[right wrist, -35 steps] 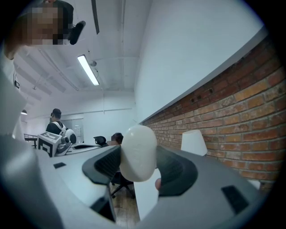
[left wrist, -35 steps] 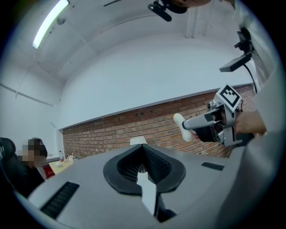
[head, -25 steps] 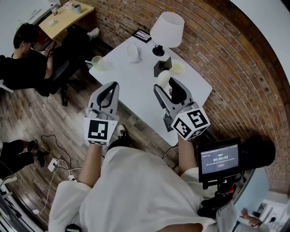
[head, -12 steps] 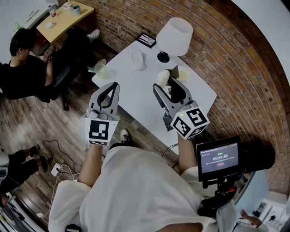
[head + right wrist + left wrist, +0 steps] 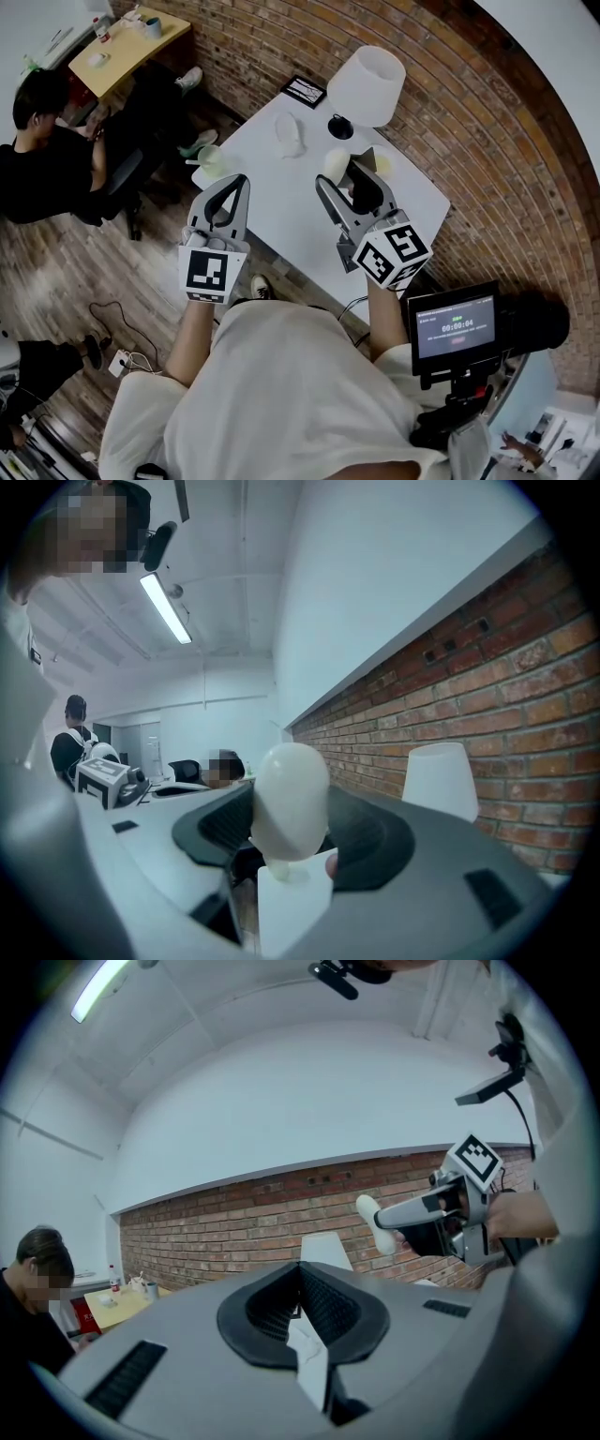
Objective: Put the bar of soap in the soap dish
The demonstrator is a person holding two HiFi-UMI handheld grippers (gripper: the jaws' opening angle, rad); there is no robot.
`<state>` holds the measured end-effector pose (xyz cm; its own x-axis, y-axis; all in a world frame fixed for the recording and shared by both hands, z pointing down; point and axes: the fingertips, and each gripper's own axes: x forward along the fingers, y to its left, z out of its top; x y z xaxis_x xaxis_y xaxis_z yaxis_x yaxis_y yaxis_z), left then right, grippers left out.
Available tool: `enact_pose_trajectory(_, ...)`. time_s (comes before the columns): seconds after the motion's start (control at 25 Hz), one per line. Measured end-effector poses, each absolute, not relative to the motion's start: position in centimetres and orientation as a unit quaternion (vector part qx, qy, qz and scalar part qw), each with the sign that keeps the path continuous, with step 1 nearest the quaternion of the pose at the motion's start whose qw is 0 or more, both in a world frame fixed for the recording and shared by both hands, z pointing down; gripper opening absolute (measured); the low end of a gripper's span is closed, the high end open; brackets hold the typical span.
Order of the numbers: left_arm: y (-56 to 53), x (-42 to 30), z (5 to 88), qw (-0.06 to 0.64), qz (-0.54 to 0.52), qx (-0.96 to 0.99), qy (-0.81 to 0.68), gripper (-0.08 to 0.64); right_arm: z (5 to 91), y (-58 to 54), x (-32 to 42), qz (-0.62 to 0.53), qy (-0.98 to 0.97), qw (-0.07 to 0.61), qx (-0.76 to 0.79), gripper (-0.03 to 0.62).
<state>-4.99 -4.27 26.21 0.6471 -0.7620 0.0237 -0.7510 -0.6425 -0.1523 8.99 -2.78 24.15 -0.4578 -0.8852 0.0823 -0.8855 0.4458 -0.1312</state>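
Right now our right gripper (image 5: 339,176) is clamped on the bar of soap (image 5: 334,163). In the right gripper view the pale, smooth, rounded bar is pinched at its lower end between the two jaws, and most of it sticks out past them. We hold it in the air over the white table (image 5: 272,202), on the side nearer the lamp (image 5: 367,82). Our left gripper (image 5: 238,182) has its jaws together with nothing between them. It hovers over the table's near left edge, well apart from the soap.

On the table we see a white rumpled object (image 5: 291,136), a pale green cup (image 5: 208,161) at the left corner and a dark framed card (image 5: 305,91) at the far corner. A pale yellowish round thing (image 5: 382,161) lies just beyond the right gripper. We cannot tell which of these is the soap dish.

Around us, a brick wall (image 5: 487,141) runs behind the table and the floor (image 5: 84,253) is wooden. A person in black (image 5: 47,141) sits beside a wooden desk (image 5: 141,42) on the left. A small screen (image 5: 455,326) on a stand is at our right.
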Motion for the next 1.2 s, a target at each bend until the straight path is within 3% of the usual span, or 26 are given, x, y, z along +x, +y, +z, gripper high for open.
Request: enact_pose_trajectory(1.2,-9.8,-7.6,30.1,0.031,-0.076,-0.889,0.450,0.002,29.4,-12.2,6.9,0.126,-0.856,0.022,0.501,0.251)
